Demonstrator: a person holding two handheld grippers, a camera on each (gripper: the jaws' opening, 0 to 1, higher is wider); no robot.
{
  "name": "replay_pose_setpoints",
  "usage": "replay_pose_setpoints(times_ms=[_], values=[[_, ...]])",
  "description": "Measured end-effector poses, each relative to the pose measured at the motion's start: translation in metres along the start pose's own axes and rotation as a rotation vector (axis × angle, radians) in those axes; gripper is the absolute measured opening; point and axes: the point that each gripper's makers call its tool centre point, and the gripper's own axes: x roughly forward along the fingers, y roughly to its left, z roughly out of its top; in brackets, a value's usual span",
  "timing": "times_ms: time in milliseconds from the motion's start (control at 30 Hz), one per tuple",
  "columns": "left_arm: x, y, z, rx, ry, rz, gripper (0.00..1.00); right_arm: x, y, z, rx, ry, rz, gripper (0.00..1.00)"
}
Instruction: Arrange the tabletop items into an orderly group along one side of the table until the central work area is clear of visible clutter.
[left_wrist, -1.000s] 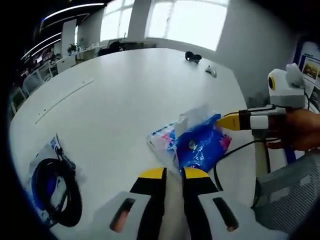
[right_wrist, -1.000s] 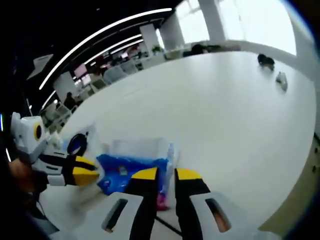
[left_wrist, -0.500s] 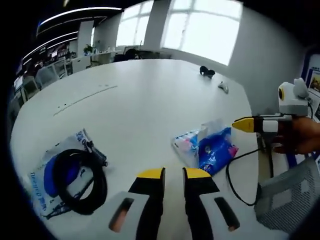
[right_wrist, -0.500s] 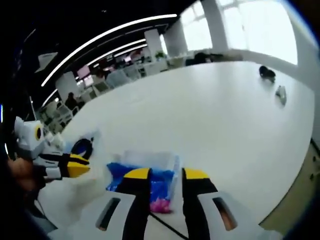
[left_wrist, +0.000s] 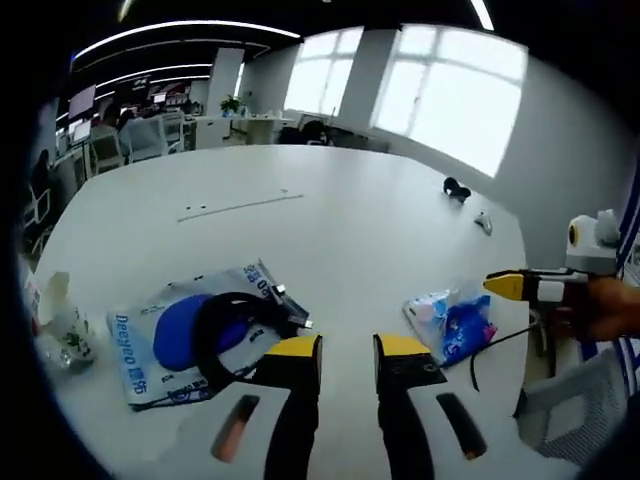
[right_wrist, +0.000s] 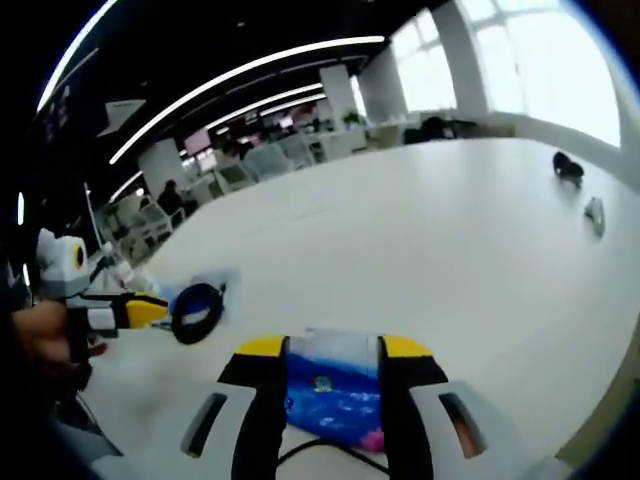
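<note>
**Two hand-held grippers over a white table with bagged items**

In the left gripper view we see the left gripper (left_wrist: 347, 350) low over a large white table (left_wrist: 330, 215), its yellow-tipped jaws a little apart and holding nothing. Just beyond and to the left of its tips lies a flat plastic bag with blue print (left_wrist: 165, 335), and a coiled black cable (left_wrist: 232, 322) rests on top of it. Near the table's left edge sits a small crumpled white packet (left_wrist: 62, 325). To the right, close to the table's edge, lies a blue and pink plastic package (left_wrist: 455, 322); the right gripper (left_wrist: 515, 286), held in a person's hand (left_wrist: 610, 308), hovers just beside it.

In the right gripper view, the right gripper's jaws stand apart with the blue package showing between them; we cannot tell whether they touch it. Far across the table lie two small objects, one dark (left_wrist: 457, 187) and one pale (left_wrist: 484, 223).
</note>
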Motion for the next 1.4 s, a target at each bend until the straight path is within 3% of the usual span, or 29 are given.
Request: replay_pose_setpoints(times_ms=[367, 733, 1167, 1400], values=[[-0.026, 0.036, 0.009, -0.06, -0.068, 0.089, 0.32, 0.021, 0.05, 0.012, -0.078, 0.014, 0.119, 0.42], [-0.042, 0.054, 0.013, -0.051, -0.104, 0.148, 0.54, 0.034, 0.078, 0.004, -0.116, 0.062, 0.196, 0.53], [-0.053, 0.059, 0.011, -0.034, -0.106, 0.178, 0.75, 0.041, 0.102, -0.002, -0.141, 0.103, 0.258, 0.64], [-0.056, 0.06, -0.003, -0.027, -0.077, 0.178, 0.84, 0.051, 0.117, -0.012, -0.159, 0.155, 0.295, 0.69]])
